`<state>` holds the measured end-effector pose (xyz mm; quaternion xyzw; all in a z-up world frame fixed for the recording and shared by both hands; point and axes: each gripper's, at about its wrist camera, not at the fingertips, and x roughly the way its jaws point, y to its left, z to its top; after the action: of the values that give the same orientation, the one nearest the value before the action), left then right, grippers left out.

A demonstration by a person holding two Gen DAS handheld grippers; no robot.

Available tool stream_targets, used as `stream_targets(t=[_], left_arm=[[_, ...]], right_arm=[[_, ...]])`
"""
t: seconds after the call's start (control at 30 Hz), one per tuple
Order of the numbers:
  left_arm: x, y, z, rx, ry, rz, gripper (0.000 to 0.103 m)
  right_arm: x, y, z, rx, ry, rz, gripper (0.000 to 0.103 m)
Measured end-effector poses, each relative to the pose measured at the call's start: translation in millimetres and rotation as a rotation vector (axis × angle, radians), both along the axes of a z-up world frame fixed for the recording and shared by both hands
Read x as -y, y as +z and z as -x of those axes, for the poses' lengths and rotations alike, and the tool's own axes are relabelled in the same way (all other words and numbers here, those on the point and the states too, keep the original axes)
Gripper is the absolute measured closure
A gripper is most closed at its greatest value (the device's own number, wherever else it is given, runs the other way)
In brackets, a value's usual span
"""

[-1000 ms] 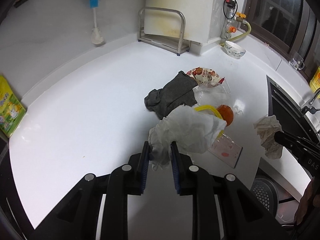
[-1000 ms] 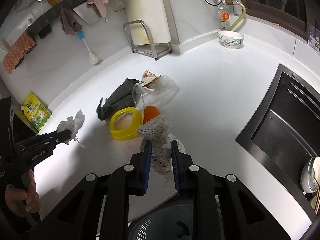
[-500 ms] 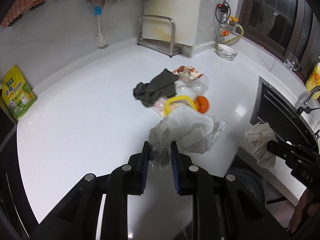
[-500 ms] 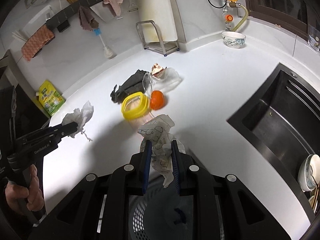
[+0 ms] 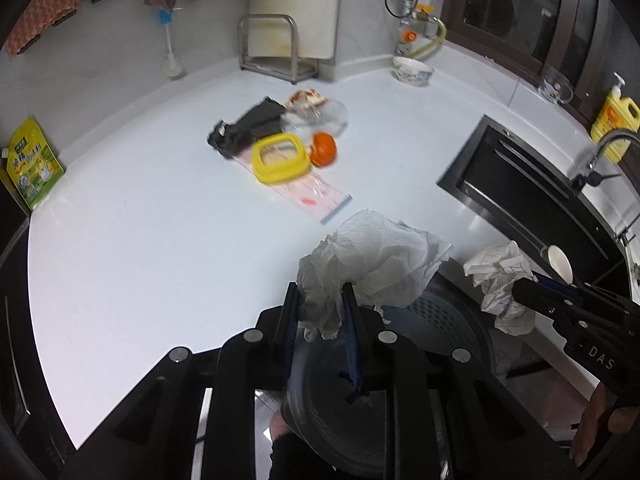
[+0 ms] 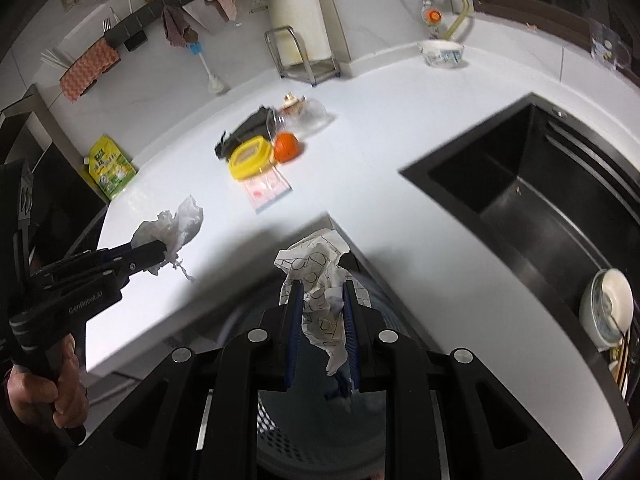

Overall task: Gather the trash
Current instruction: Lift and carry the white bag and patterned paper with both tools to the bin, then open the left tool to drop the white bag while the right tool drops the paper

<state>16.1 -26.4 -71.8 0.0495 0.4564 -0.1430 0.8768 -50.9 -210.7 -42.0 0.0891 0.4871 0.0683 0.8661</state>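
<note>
My left gripper [image 5: 320, 300] is shut on a crumpled white tissue [image 5: 372, 264], seen from the side as the white tissue [image 6: 176, 226] in the right wrist view. My right gripper [image 6: 320, 300] is shut on a crumpled patterned paper [image 6: 316, 276], which shows as the patterned paper [image 5: 500, 280] at the right of the left wrist view. Both wads hang past the counter's front edge, over a dark perforated waste basket [image 5: 420, 320], also the basket [image 6: 304, 432] below the right fingers. More clutter lies mid-counter: a yellow lid [image 5: 280, 158], an orange fruit [image 5: 324, 148], a flat pink packet [image 5: 312, 196].
A dark cloth [image 5: 244, 126] and clear plastic wrapper [image 5: 320, 114] lie behind the lid. The black sink [image 6: 532, 184] is at the right with dishes [image 6: 608, 304] beside it. A green pouch [image 5: 30, 164], a metal rack [image 5: 276, 48] and a bowl [image 5: 412, 70] stand along the wall.
Both grippers have pulled back from the counter with their wads still held. The clutter now lies farther off and the basket has come into view under both.
</note>
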Motion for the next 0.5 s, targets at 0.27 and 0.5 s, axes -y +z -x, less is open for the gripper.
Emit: stream_targets(t=[0.27,0.5], left_arm=[[22.3,-30.4,31.5,-0.072,-0.004,-0.013,0.082],[29.7,-58.7,45.2,-0.124,0.015,-0.038,0.082]], right_arm=[[6.8,-25.8,26.3,-0.082,0.038,-0.009,0.084],[3.4,-50.8,38.1,-0.144,0.073,-0.015,0.083]])
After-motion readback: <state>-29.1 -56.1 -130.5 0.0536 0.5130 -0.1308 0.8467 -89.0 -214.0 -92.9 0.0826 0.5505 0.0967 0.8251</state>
